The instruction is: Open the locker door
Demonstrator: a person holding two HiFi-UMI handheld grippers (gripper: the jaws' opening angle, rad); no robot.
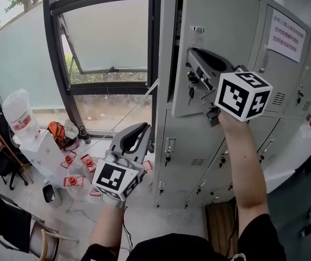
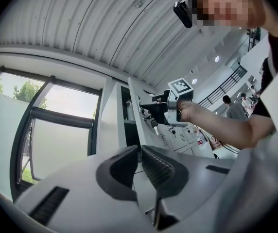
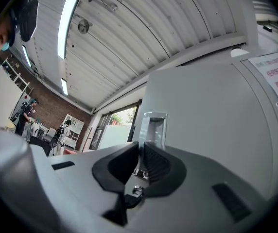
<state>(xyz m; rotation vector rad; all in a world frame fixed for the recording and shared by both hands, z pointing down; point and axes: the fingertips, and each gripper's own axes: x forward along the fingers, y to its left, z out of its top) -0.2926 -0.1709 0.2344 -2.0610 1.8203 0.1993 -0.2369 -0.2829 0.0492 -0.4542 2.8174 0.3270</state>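
Where the right claw [image 3: 139, 148] meets the locker door [image 3: 202, 115], its jaws are clenched on a small metal fitting [image 3: 139, 171] at the door's lock. Only a sliver of that fitting shows between the pads. A recessed label holder [image 3: 153, 125] sits on the door face just above the grip, and a key [image 1: 191, 93] hangs from the lock beside the claw tip. The marker cube [image 1: 242, 95] rides at the rear of this claw, ahead of the person's raised right forearm. The door belongs to the top row of the grey locker bank [image 1: 199, 145], at its window end. It stands ajar, with a dark gap along its window-side edge. A printed notice [image 1: 286, 35] is fixed to the neighbouring door. The left claw [image 2: 140, 153] is held low and well apart from the door, between the window [image 1: 109, 37] and the lower lockers. Its jaws are closed together with nothing between them. Water bottles [image 1: 71, 170] stand on the floor below the window.
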